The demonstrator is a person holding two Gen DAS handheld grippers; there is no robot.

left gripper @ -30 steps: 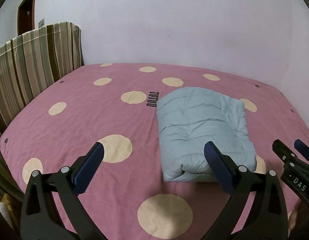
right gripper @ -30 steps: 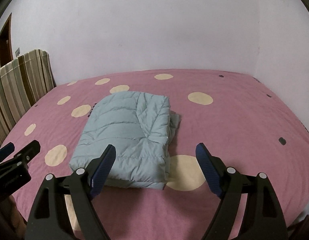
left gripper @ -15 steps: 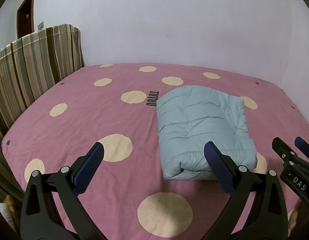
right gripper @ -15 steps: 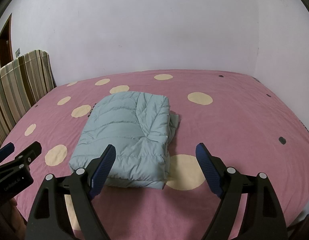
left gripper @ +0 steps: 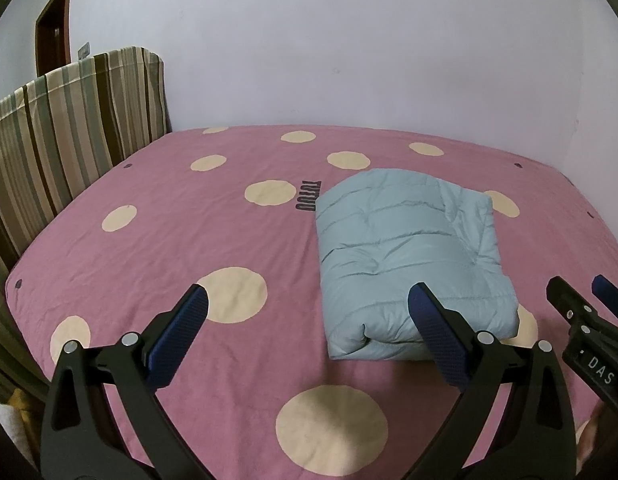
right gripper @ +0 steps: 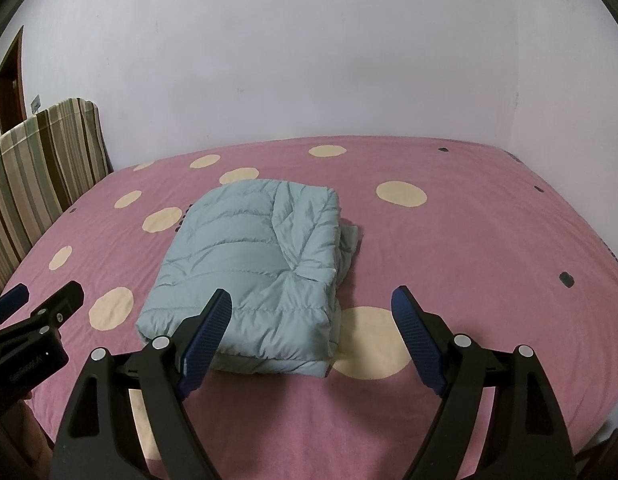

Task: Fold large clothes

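A light blue puffer jacket (left gripper: 409, 256) lies folded into a compact rectangle on the pink bed with cream dots (left gripper: 189, 232). It also shows in the right wrist view (right gripper: 253, 276), with a bit of fabric sticking out at its right side. My left gripper (left gripper: 309, 300) is open and empty, held above the bed's near edge, left of the jacket. My right gripper (right gripper: 311, 304) is open and empty, held in front of the jacket's near right corner. Each gripper shows at the edge of the other's view.
A striped headboard cover (left gripper: 69, 136) stands along the bed's left side. White walls close in the back and right. A brown door (left gripper: 53, 44) is at the far left. The bed's front edge runs just below both grippers.
Both grippers have drawn back and up a little from the folded jacket. The jacket has not moved. Both stay open.
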